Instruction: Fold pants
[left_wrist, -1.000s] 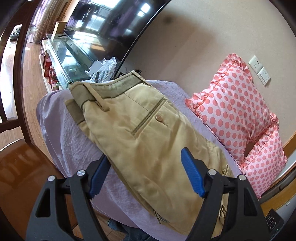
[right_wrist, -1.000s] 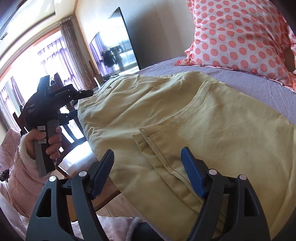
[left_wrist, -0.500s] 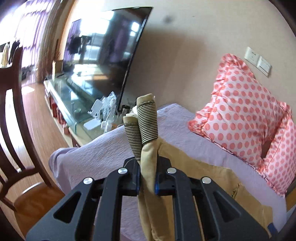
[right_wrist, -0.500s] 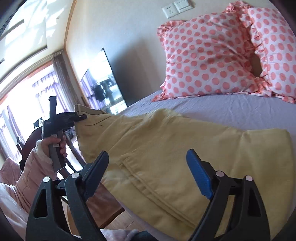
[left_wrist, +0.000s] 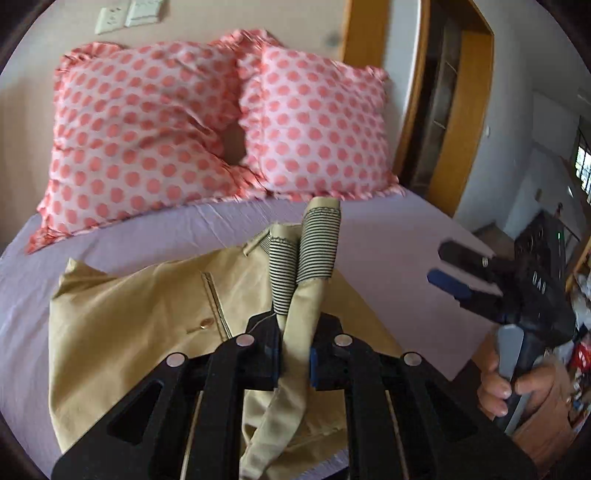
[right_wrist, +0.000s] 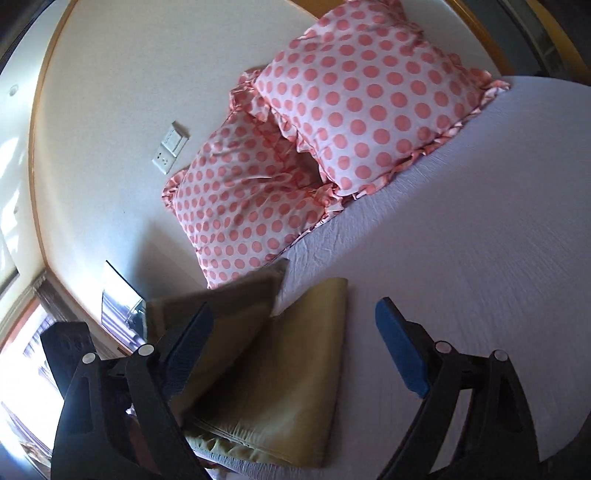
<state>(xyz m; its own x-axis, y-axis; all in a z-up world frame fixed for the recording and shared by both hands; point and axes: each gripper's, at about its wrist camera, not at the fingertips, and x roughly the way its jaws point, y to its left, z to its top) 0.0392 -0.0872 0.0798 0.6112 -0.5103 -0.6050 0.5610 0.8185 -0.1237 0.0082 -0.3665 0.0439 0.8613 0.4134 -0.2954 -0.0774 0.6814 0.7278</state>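
On the lavender bed sheet (left_wrist: 388, 236), in front of two pink polka-dot pillows (left_wrist: 140, 122), the khaki pants (left_wrist: 122, 317) lie partly folded, with more folding left to do. Seen from the left wrist, a wide panel with a buttoned back pocket (left_wrist: 212, 306) lies fairly flat on the left of the bed, while the waistband end (left_wrist: 317, 243), its striped lining showing, stands bunched up above the left gripper (left_wrist: 294, 360). That gripper's jaws are clamped together on the fabric just below the waistband, and a loose strip of cloth hangs down between the gripper's arms toward the near edge. I judge the step in hand to be carrying this pinched end over the flat part; it is not yet laid down.

From the right wrist, the pants show as at least two layers near the near-left edge of the bed, one flap raised and blurred, the lower layer lying flat. The right gripper (right_wrist: 295, 350) has its jaws wide apart and holds nothing; the cloth sits below and between them, mostly toward the left finger, not touching as far as I can tell. Still left, by my reading: setting the lifted end down, squaring the edges, and smoothing
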